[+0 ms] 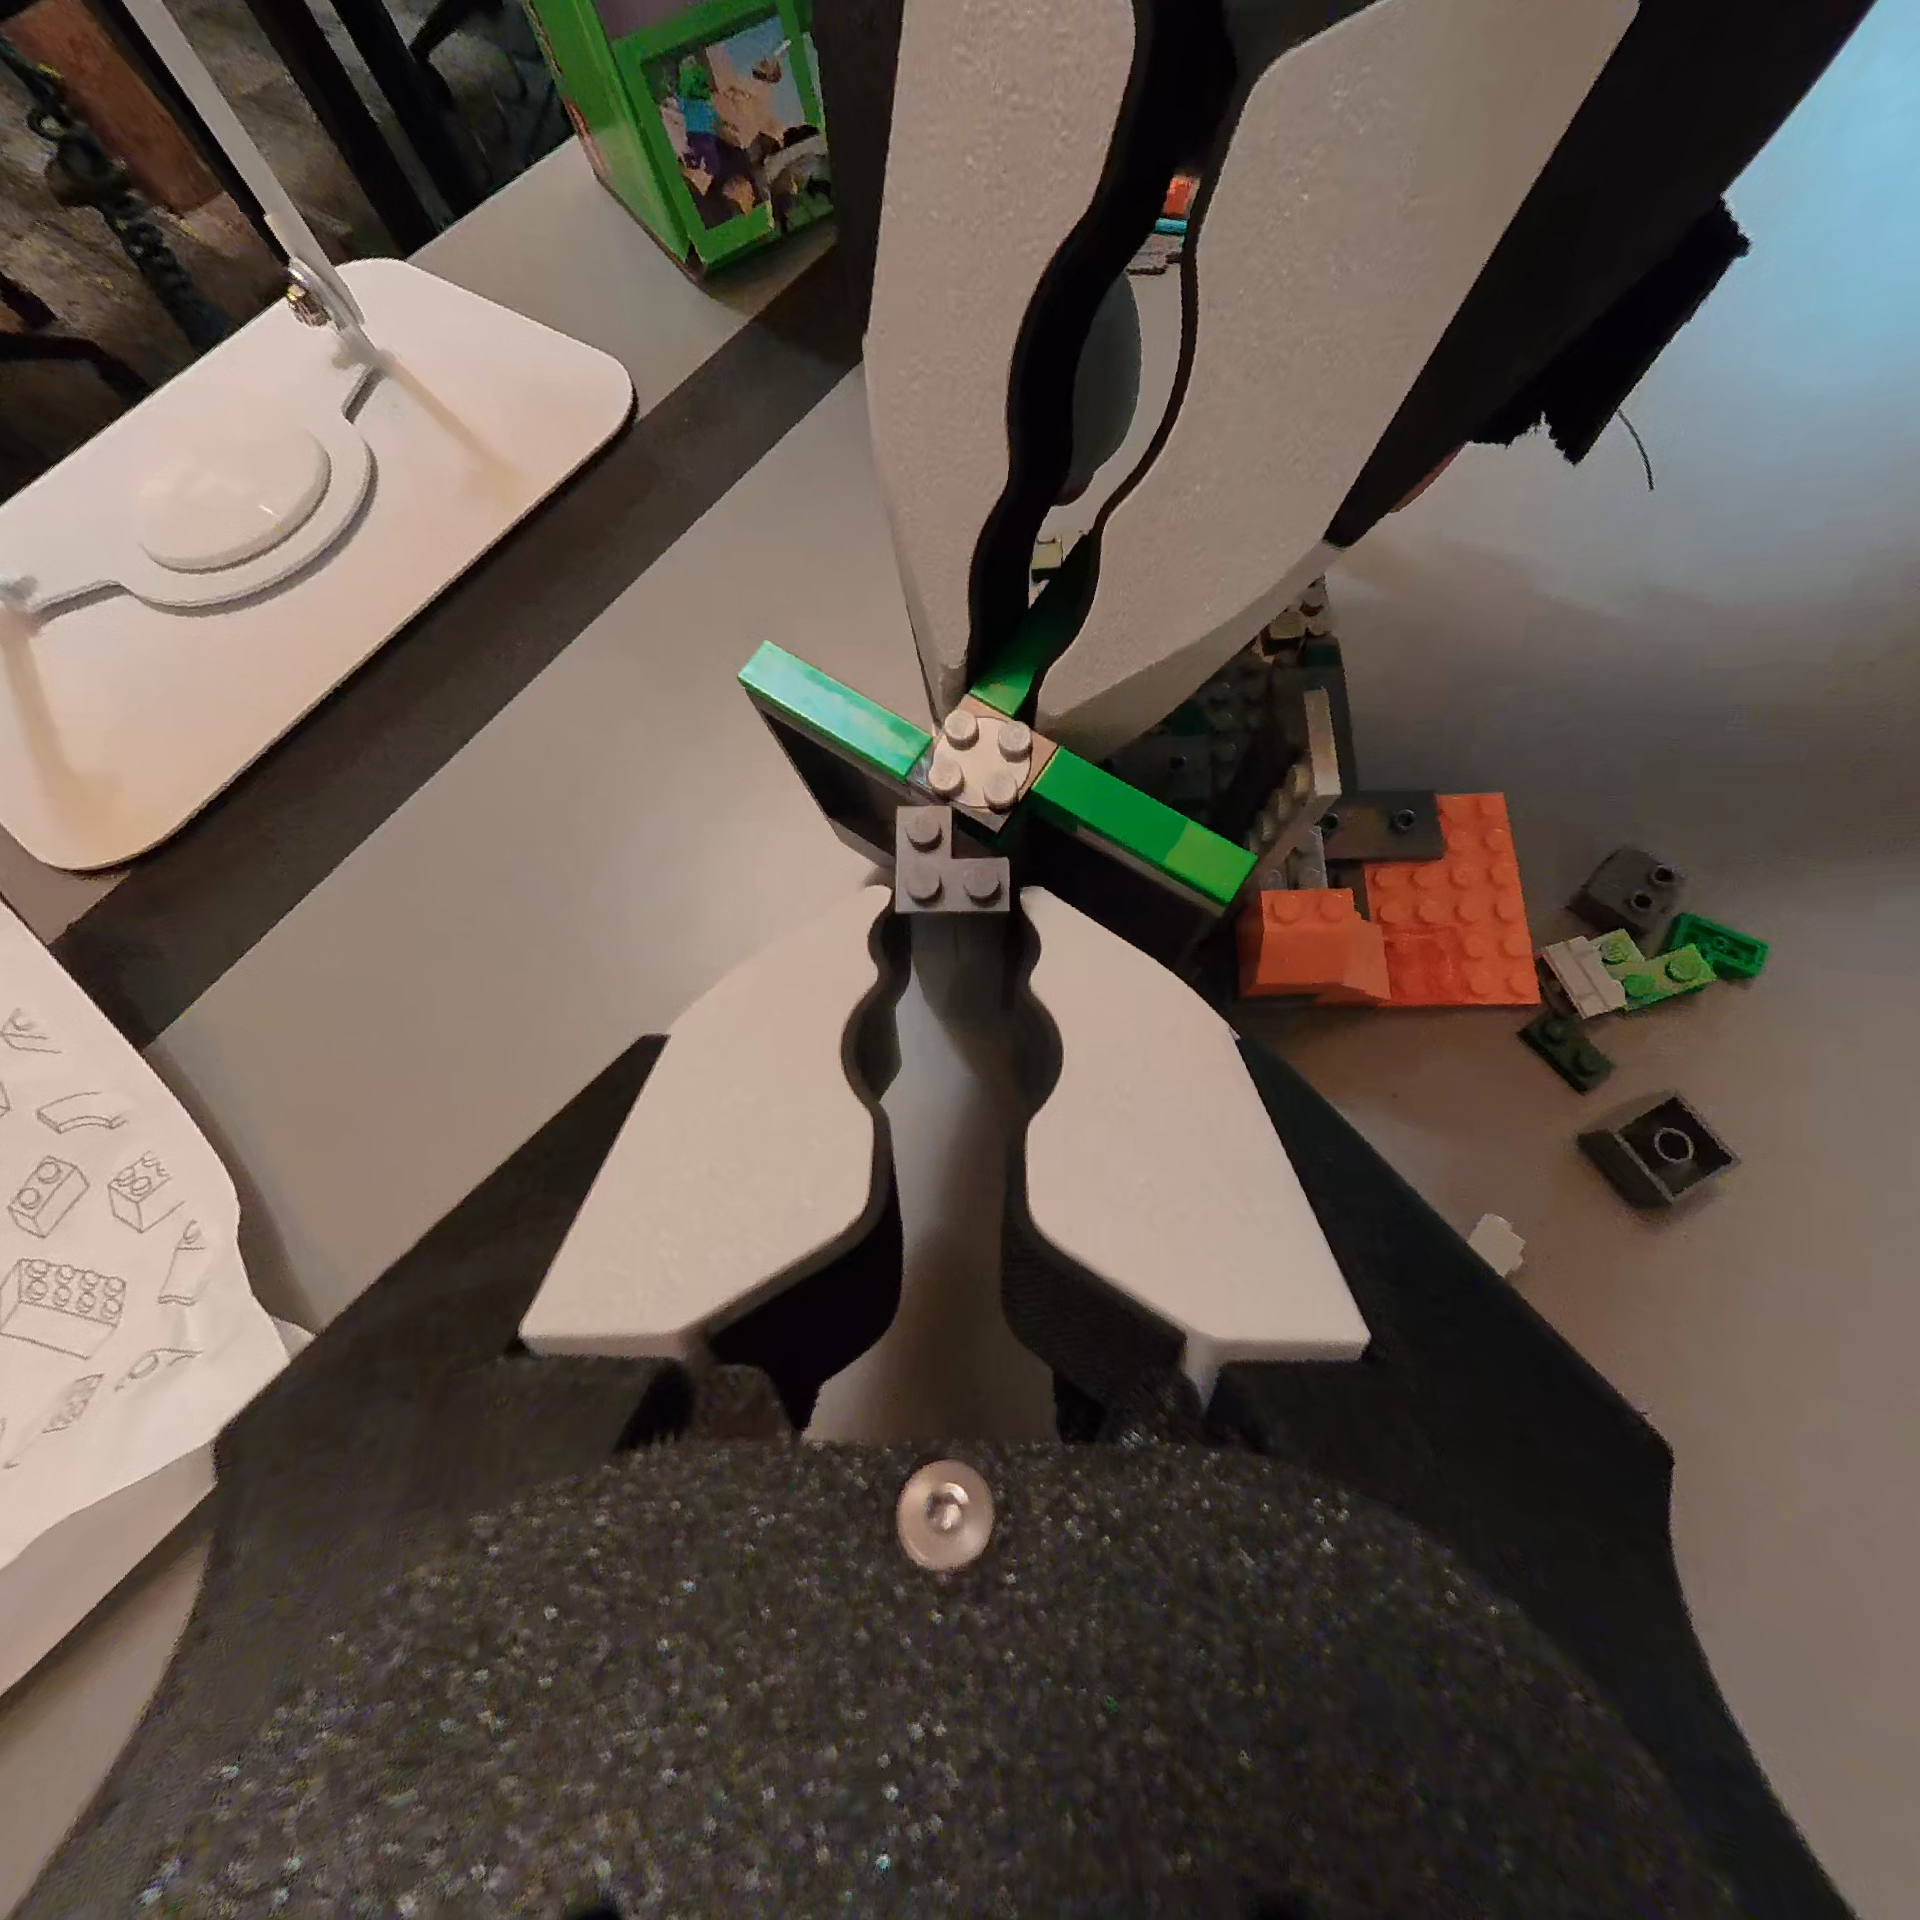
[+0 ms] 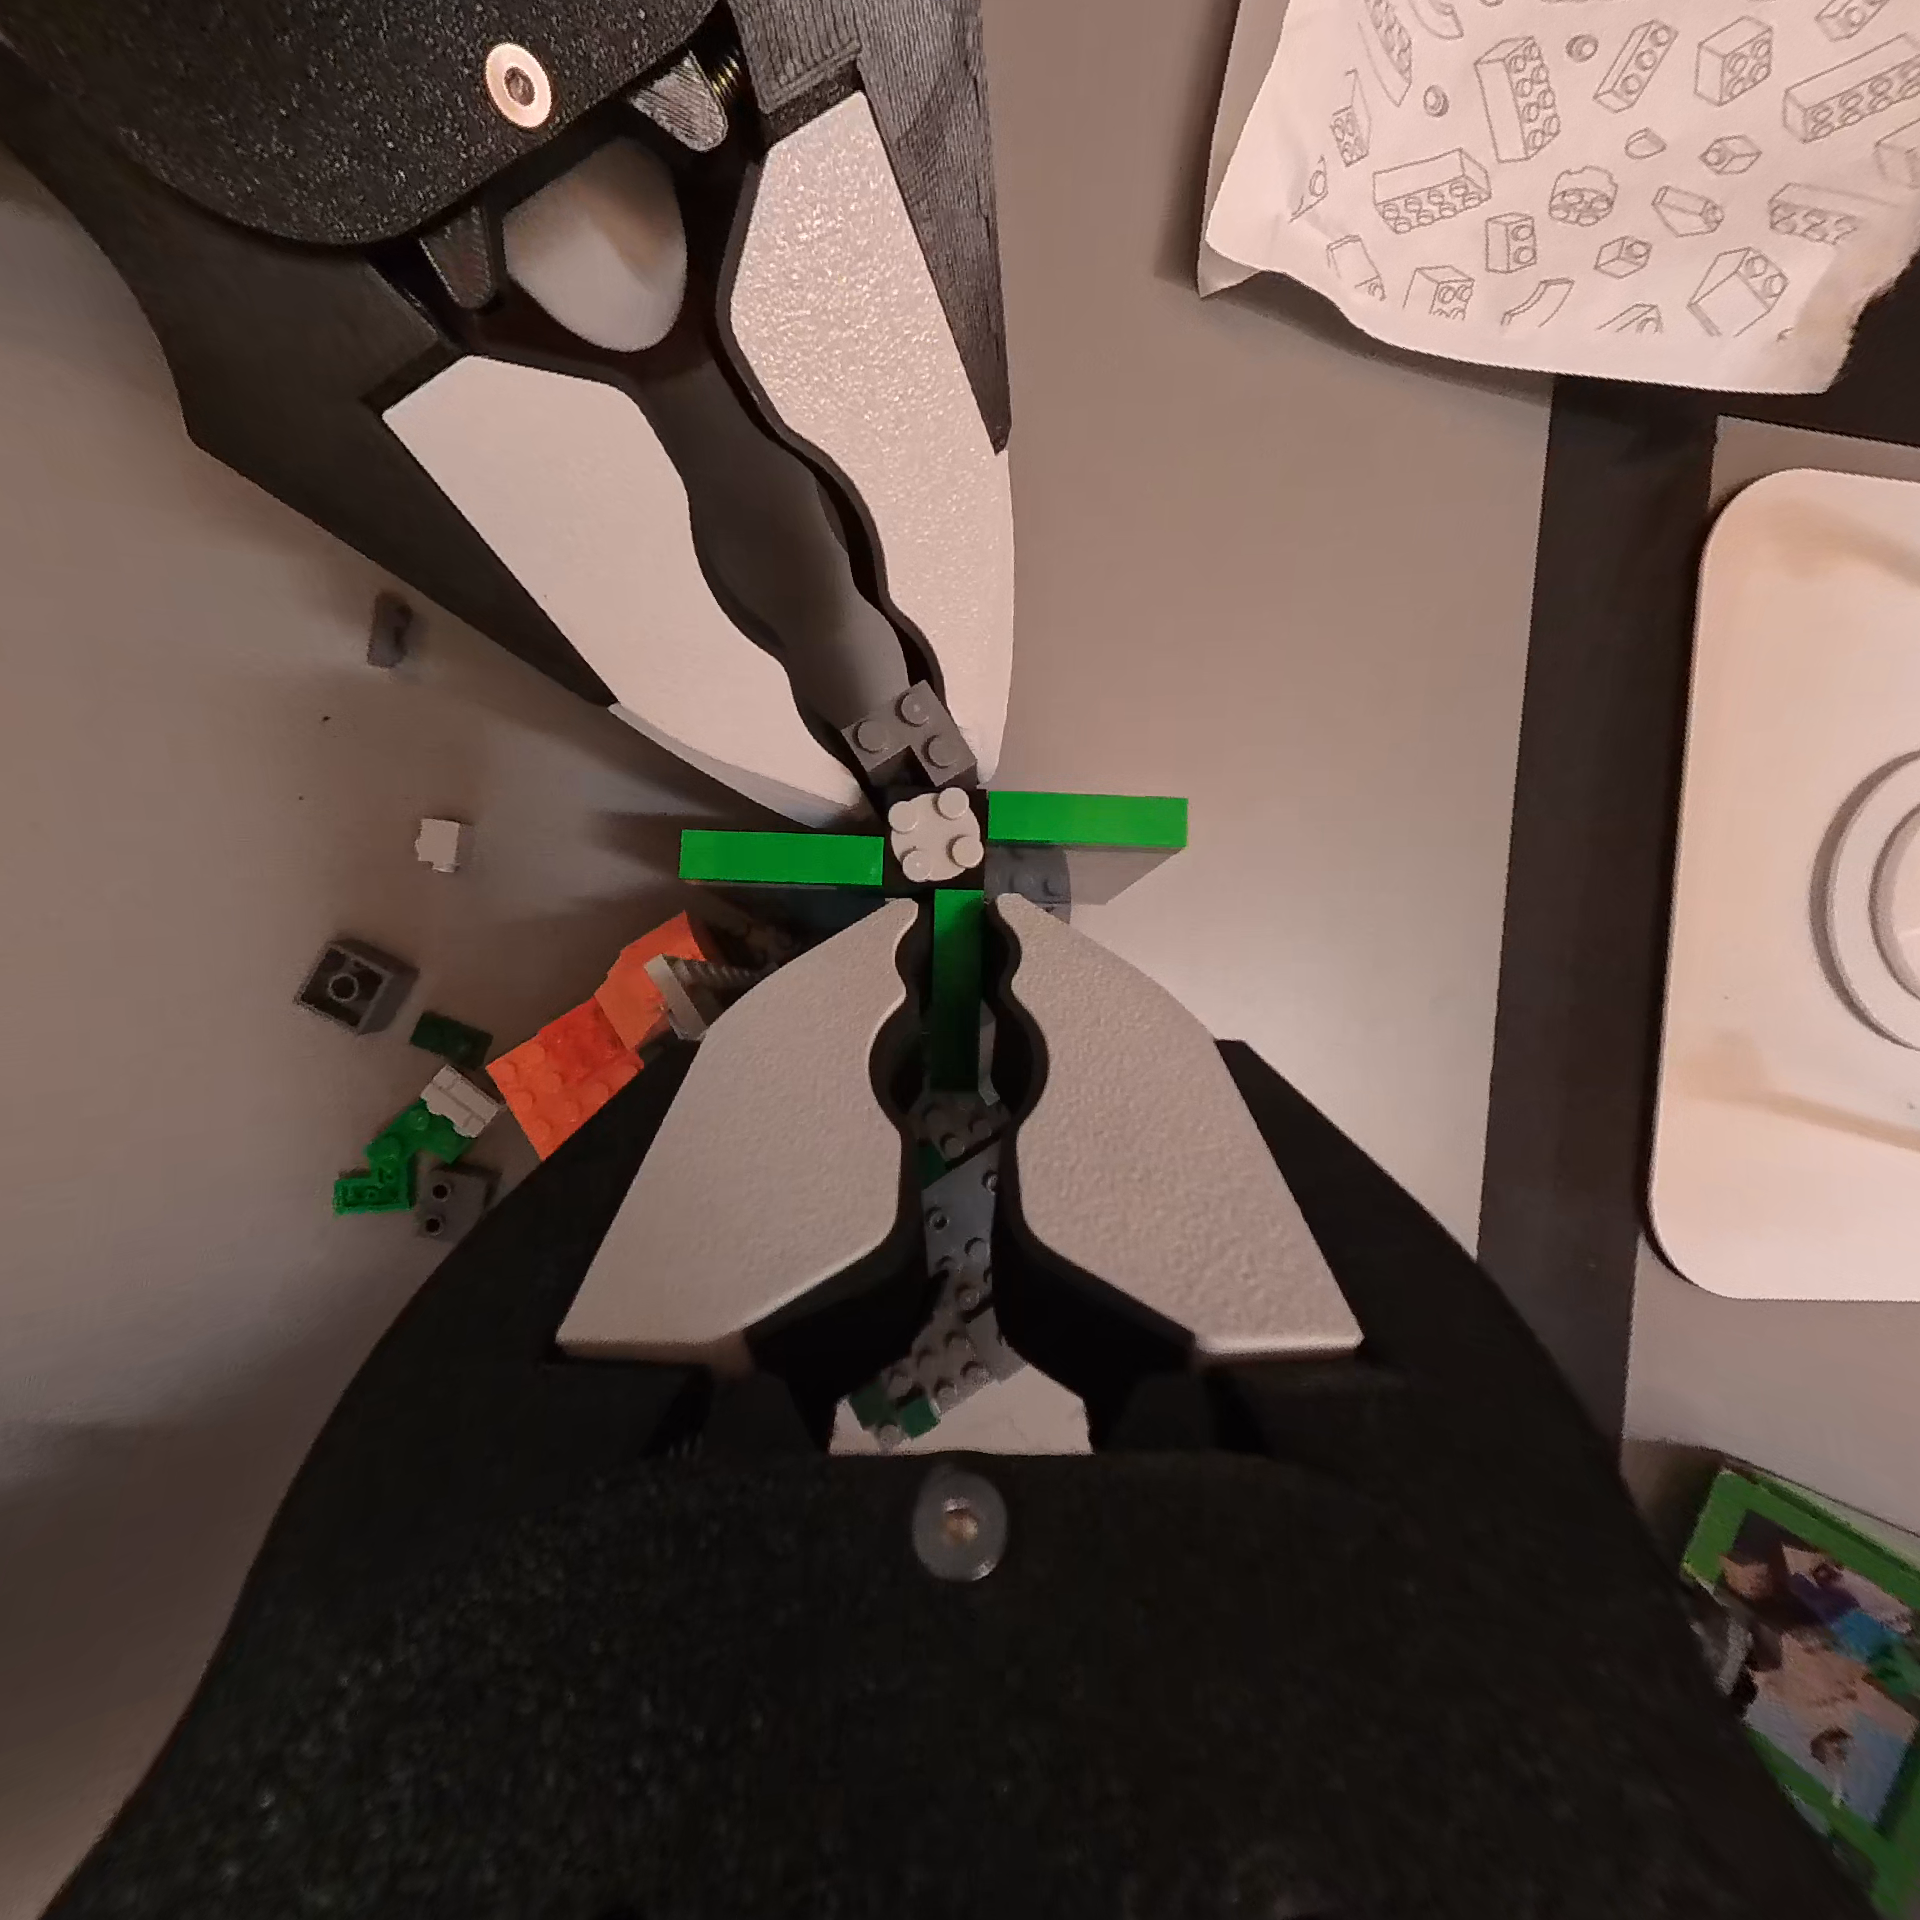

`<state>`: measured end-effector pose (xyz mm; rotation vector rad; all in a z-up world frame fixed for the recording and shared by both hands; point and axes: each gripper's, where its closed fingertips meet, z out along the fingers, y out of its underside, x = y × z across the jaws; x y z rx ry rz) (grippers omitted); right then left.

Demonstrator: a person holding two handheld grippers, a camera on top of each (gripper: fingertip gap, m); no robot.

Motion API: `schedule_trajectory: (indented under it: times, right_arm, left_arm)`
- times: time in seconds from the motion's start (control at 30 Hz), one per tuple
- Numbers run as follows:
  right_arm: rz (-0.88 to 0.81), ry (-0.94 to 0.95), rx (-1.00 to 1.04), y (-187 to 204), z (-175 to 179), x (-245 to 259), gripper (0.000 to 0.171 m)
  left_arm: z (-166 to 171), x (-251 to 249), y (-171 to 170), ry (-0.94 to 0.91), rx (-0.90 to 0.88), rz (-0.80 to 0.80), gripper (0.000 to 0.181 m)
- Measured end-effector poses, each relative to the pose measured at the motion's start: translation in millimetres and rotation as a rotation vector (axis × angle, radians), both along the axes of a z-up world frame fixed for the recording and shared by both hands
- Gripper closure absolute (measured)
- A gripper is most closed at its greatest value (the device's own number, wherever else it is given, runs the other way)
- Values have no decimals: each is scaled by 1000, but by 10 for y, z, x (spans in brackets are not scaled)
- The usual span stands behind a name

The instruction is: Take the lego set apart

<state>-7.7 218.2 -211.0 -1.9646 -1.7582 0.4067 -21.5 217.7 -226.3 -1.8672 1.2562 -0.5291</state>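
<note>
A cross of green tiles [image 1: 1138, 821] with a light grey round plate [image 1: 977, 764] at its centre is held above the grey table. My left gripper [image 1: 951, 904] is shut on a small dark grey L-shaped plate [image 1: 940, 868] that sits against the cross's centre. My right gripper [image 1: 997, 686] comes in from the far side and is shut on one green arm. In the right wrist view my right gripper [image 2: 956, 909] pinches that green arm [image 2: 956, 977], and the left gripper [image 2: 914, 774] holds the L-shaped plate [image 2: 909, 732] beside the round plate [image 2: 935, 842].
The rest of the grey build [image 1: 1278, 748] and orange plates [image 1: 1444, 904] lie on the table with loose green and grey pieces [image 1: 1652, 956]. A white stand base [image 1: 260, 540], a paper sheet with brick drawings [image 1: 94, 1247] and a green box [image 1: 707, 114] lie to the left. The tips of both grippers are at nearly the same place.
</note>
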Motion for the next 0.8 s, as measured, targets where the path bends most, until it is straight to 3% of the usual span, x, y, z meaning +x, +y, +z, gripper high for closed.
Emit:
schedule_trajectory:
  times: [0.8]
  right_arm:
    - [-33, 31, 11, -13, 19, 51, 164]
  left_arm:
    - [-25, 31, -20, 50, -61, 4, 163]
